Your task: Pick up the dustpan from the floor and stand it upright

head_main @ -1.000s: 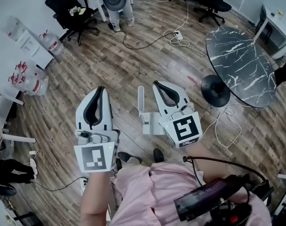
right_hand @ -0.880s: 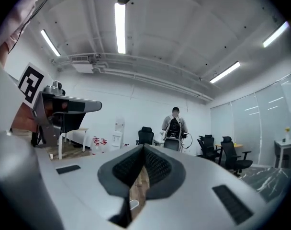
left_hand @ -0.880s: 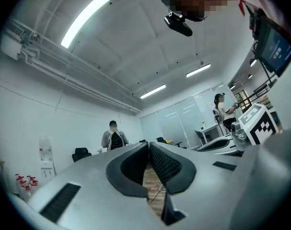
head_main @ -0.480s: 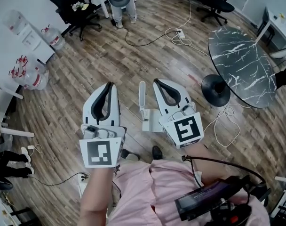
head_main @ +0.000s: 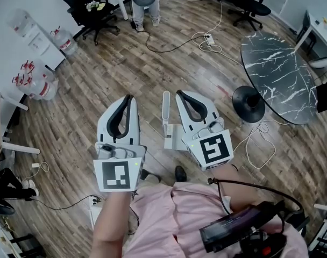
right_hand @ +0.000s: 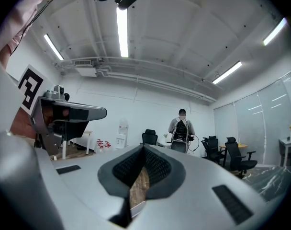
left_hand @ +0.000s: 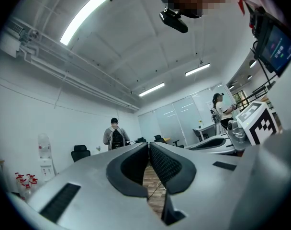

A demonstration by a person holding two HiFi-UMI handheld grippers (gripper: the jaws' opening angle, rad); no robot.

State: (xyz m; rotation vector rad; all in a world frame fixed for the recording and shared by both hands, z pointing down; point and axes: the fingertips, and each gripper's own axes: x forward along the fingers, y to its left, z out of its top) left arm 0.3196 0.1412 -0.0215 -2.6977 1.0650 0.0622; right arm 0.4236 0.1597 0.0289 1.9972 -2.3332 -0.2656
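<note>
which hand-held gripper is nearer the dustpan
Right. The right hand-held gripper sits just right of the dustpan handle, its body overlapping the pan in the head view. The left hand-held gripper is farther off on the dustpan's left, with bare floor showing between them.

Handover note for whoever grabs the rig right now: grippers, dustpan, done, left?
Left gripper: jaws shut, empty, held above the floor.
Right gripper: jaws shut, empty.
White plastic dustpan: on the wooden floor between the grippers, partly hidden by the right one; neither grips it. Lying or upright can't be told from above.
Done: nothing visible.
Left: probably grasp it and stand it upright.
</note>
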